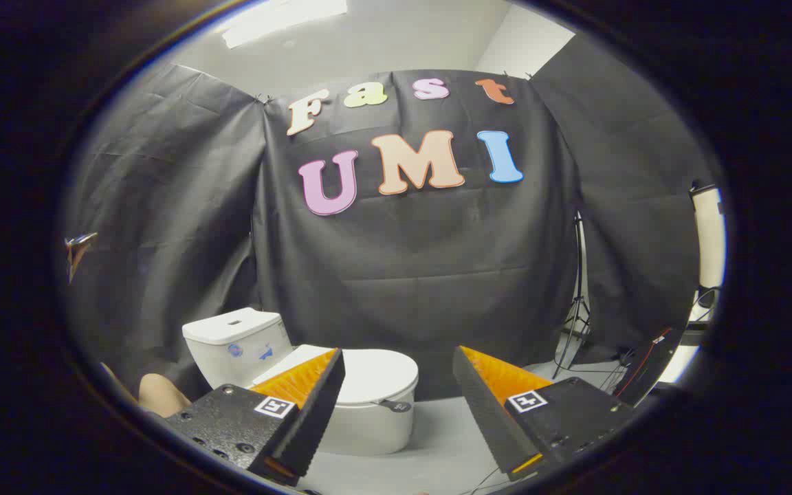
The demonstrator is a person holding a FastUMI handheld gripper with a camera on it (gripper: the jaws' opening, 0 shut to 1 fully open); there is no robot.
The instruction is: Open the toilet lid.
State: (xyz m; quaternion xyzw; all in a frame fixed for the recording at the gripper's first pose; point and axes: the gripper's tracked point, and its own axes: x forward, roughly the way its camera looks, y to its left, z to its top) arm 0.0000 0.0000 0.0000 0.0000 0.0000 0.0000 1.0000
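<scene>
A: Toilet (361, 405) first. Where does it stand?

B: Against the black cloth wall (423, 261), on the pale floor (437, 440). Its tank (238, 347) sits at the back, on the side away from the light stand, and the bowl juts out from the tank toward the gripper.

A: And the lid?

B: The lid (375, 375) lies flat and closed on the bowl. A small dark tab (396, 405) hangs at the bowl's front rim, just under the lid's edge.

A: What are the fingers doing?

B: The gripper (399, 412) is spread wide, with nothing between the fingers and nothing touched. The left finger overlaps the toilet's near side and hides part of the lid; the right finger is off to the toilet's other side, over bare floor. The toilet's front edge and the tab show in the gap between them, some way beyond the tips.

A: Anything else near the toilet?

B: A thin tripod stand (578, 302) rises well apart from it, by the cloth's far fold, with cables trailing on the floor there. Beside the tank, low down, part of a person's limb (159, 395) shows.
</scene>
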